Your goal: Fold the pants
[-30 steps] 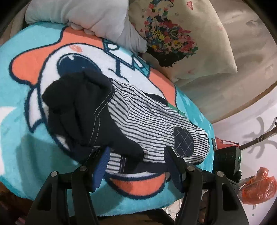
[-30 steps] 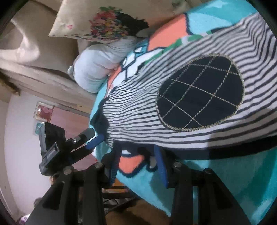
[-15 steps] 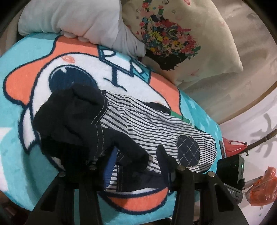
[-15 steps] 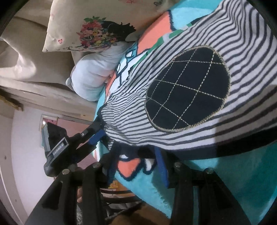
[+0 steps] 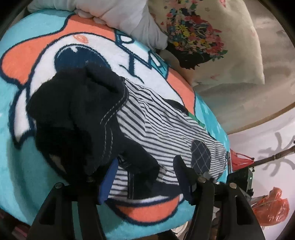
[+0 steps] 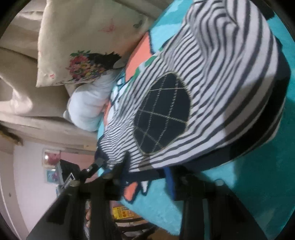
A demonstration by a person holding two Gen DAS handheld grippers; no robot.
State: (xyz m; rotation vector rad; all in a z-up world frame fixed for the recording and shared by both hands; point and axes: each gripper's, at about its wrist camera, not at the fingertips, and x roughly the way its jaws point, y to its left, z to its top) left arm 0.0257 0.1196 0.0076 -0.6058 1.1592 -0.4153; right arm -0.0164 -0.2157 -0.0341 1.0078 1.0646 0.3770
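My right tool (image 6: 147,177) is closing on the striped pants' (image 5: 166,129) cuff end and my left tool (image 5: 145,177) is opening around the dark waistband (long axis runs tool to tool) on the blanket (image 5: 22,166).

Dark blue letters, seemingly "P" and "M" with the rest hidden, stand on the cartoon-printed blanket (image 5: 55,46) beside the white pillow (image 5: 118,14), while the print on the yellow label (image 6: 122,214) in the right wrist view is too small to read.
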